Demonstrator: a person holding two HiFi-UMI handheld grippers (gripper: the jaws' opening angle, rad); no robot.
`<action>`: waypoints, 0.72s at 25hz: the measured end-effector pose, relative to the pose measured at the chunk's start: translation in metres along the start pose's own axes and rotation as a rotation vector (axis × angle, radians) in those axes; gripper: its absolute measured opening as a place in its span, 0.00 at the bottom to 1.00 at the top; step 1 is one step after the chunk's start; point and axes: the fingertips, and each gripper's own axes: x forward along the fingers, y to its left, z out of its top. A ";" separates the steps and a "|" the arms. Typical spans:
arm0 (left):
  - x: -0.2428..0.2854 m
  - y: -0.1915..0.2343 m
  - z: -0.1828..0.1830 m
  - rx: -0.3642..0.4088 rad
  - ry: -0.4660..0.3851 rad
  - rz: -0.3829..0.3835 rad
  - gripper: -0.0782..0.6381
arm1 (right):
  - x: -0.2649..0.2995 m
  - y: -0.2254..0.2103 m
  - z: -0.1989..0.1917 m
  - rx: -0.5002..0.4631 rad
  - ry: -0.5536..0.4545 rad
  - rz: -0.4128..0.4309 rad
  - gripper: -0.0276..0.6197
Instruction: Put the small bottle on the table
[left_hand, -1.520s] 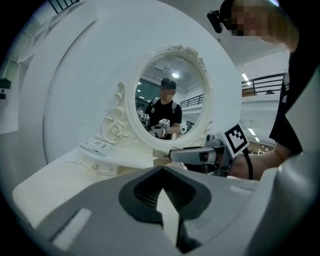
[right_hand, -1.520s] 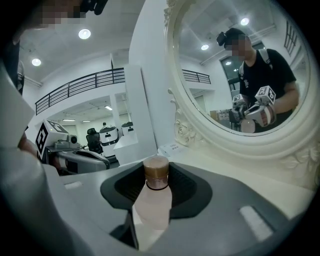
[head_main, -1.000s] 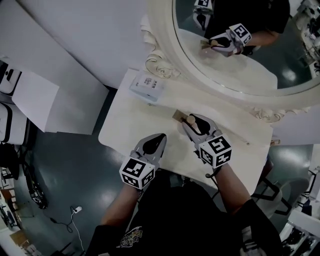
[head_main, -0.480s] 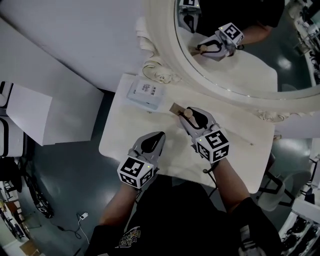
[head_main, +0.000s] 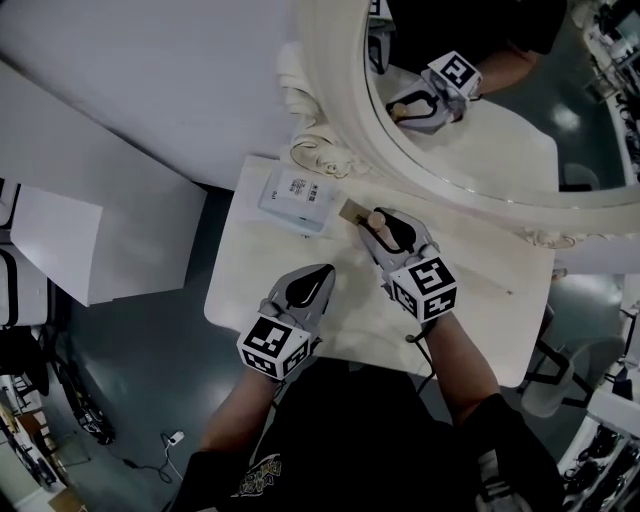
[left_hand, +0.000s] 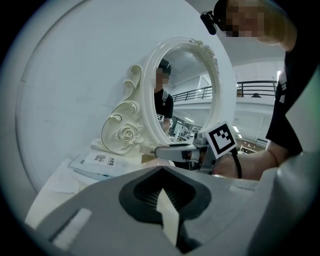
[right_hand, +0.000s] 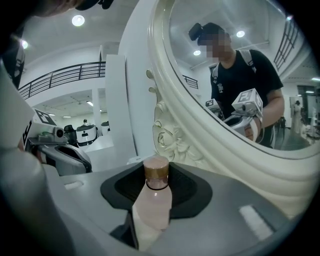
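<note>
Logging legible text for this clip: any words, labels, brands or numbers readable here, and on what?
None can be read.
White packet: printed label, too small to read.
Shirt print: blurred, unreadable.
Small bottle in the right gripper: no label visible.
Marker cubes: black-and-white patterns, no words.

It looked like a large lab hall with a staged dressing corner. A white bench (head_main: 250, 285) stood under an ornate carved mirror (head_main: 330, 100), backed by bare partition panels (head_main: 150, 80). Loose cable (head_main: 175, 437) lay on the glossy grey floor (head_main: 130, 380), and a railed mezzanine (right_hand: 65, 75) ran beyond.
</note>
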 end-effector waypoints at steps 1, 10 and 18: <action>0.001 0.008 0.000 -0.004 0.001 -0.002 0.11 | 0.009 -0.001 0.001 0.000 0.001 -0.002 0.31; 0.003 0.029 -0.002 -0.013 0.009 -0.013 0.11 | 0.035 -0.010 0.003 0.002 -0.014 -0.029 0.31; 0.000 0.042 -0.004 -0.017 0.010 -0.020 0.11 | 0.046 -0.012 0.005 -0.020 -0.035 -0.054 0.31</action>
